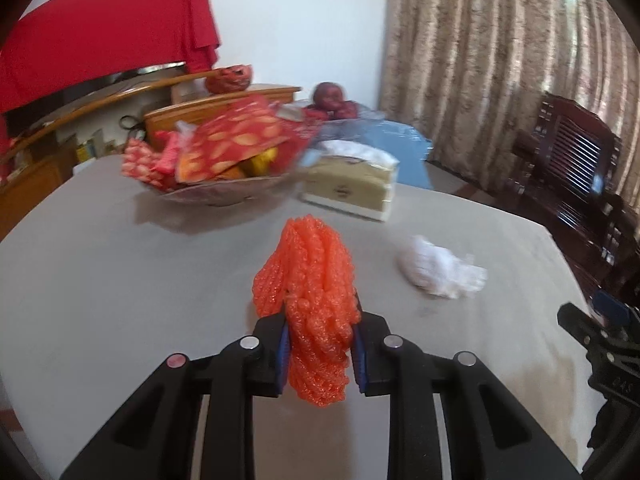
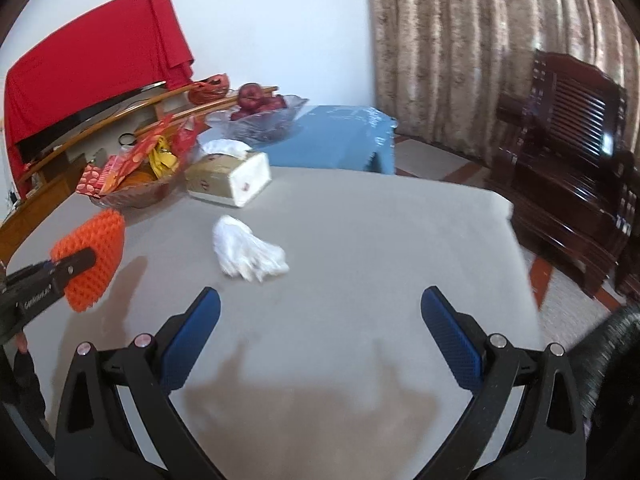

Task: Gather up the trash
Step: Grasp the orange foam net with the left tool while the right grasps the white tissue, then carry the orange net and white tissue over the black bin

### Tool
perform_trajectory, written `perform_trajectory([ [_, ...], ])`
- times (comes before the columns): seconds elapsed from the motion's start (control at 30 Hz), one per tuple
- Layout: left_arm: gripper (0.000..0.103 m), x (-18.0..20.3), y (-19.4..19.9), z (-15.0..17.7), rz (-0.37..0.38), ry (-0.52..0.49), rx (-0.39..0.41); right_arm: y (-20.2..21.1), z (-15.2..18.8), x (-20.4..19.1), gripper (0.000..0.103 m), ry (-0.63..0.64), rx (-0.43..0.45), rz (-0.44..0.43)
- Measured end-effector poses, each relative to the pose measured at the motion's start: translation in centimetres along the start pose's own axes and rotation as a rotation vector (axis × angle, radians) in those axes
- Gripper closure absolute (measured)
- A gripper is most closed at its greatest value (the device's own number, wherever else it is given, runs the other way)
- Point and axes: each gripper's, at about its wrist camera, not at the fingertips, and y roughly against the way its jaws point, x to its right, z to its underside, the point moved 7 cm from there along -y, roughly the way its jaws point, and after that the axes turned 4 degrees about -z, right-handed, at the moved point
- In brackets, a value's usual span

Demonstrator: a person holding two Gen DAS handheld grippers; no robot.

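Table (image 2: pixel 360 240): a wide grey top that fills the lower half of both views and carries everything listed below.
Curtain (image 2: pixel 440 48): patterned beige folds hanging behind the table on the right side.
Red cloth (image 2: pixel 88 52): draped over something dark at the far left, against the white wall.
Chair (image 2: pixel 568 152): dark wood with a slatted back, standing off the table's right edge.
Blue stool (image 2: pixel 332 136): just past the far edge of the table, with a glass bowl (image 2: pixel 264 120) of dark red fruit on it.
Snack dish (image 1: pixel 224 192): a shallow glass dish at the far left of the table, heaped with red and gold packets; the print on them is too blurred to read.
Tissue box (image 2: pixel 230 180): cream and white, beside the snack dish, a tissue sticking up from it; it bears a small mark that may be a logo, not legible.
Left gripper (image 1: pixel 320 356): its blue pads are pressed against the sides of the orange foam net (image 1: pixel 316 300), which stands up between them, held above the table.
Right gripper (image 2: pixel 320 340): fingers spread wide over bare table, holding nothing.
White tissue wad (image 2: pixel 248 254): crumpled, lying on the table just ahead of the right gripper, well apart from the foam net.
Writing: white lettering on the left gripper's side in the right wrist view, too small to make out.
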Motion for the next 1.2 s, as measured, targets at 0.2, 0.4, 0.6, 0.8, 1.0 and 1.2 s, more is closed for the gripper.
perform_trajectory([
  [0.2, 0.078, -2.4, -3.6, -0.9, -0.062, -0.011, -0.023, -6.6, -2.1, -3.2, 0.005, 0.019, -0.060, -0.018],
  [0.4, 0.078, -3.9, -5.0, -0.6, -0.073, 0.018, -0.048, -11.6, -2.0, -5.0, 0.005, 0.048, -0.153, 0.002],
  [0.6, 0.078, -4.6, -4.8, -0.5, -0.069, 0.030, -0.050, -14.5, -1.5, -5.9, 0.054, 0.049, -0.274, -0.055],
  [0.8, 0.078, -4.2, -3.2, -0.6, -0.050, 0.048, -0.044, -10.7, -1.9, -7.3, 0.074, 0.090, -0.236, -0.158],
  [1.0, 0.078, -1.3, 1.0, -0.7, -0.007, -0.003, -0.007, -2.3, -1.6, -6.0, 0.073, 0.057, -0.138, -0.171],
  [1.2, 0.078, 2.9, 5.5, -0.5, 0.086, -0.046, 0.020, 5.4, -0.6, -3.4, 0.072, 0.006, -0.080, -0.141],
])
